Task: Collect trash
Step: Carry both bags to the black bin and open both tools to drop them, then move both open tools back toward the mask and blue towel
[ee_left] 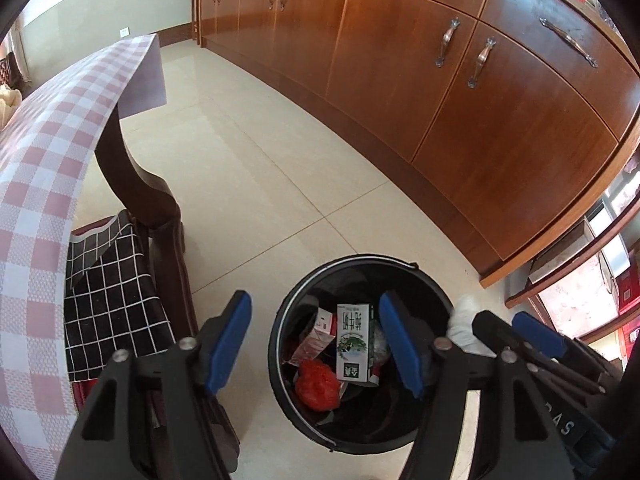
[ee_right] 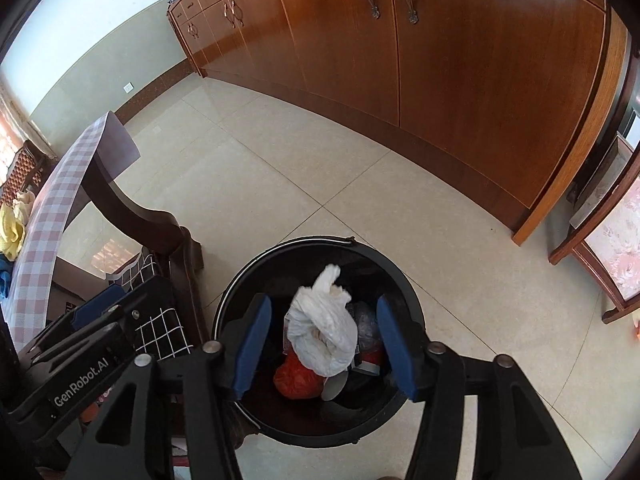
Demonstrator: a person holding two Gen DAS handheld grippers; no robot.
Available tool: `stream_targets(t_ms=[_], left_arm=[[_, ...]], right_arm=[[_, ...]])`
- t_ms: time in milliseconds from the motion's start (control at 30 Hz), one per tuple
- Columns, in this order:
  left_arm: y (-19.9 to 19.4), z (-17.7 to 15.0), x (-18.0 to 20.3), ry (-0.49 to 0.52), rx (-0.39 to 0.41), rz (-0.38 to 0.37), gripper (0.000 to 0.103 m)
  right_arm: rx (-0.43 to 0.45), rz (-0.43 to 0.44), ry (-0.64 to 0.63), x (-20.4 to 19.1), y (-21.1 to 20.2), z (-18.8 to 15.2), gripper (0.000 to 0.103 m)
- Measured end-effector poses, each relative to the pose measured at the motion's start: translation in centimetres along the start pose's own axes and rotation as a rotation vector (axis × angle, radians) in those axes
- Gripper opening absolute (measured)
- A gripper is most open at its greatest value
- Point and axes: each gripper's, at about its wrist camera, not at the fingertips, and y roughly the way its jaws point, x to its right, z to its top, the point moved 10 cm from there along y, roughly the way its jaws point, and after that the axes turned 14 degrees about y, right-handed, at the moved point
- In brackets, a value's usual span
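A black round trash bin stands on the tiled floor and shows in both views. Inside lie a green-and-white carton, a red crumpled bag and a red-and-white box. My left gripper is open and empty above the bin's left side. My right gripper is open over the bin. A knotted white plastic bag sits between its fingers, touching neither pad; it also shows in the left wrist view. The red bag lies beneath it.
A table with a pink checked cloth and a dark wooden leg stands at left, with a black grid-pattern cloth below. Brown wooden cabinets run along the back. A chair stands at right.
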Motion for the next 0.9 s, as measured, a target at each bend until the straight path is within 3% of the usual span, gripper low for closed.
stream_targets(t_ms=[67, 433, 900], left_arm=[[0.2, -0.1, -0.4, -0.009, -0.003, -0.004, 0.068], [-1.3, 0.0, 0.6, 0.003, 0.018, -0.044, 0.068], [-10.2, 1.2, 2.9, 0.039, 0.136, -0.13, 0.068]], right_arm=[[-0.001, -0.002, 0.006, -0.1, 0.1, 0.0, 0.068], [0.053, -0.046, 0.036, 1.1, -2.8, 0.6, 0.068], [0.198, -0.035, 0.075, 1.9, -12.6, 0.9, 0.072]])
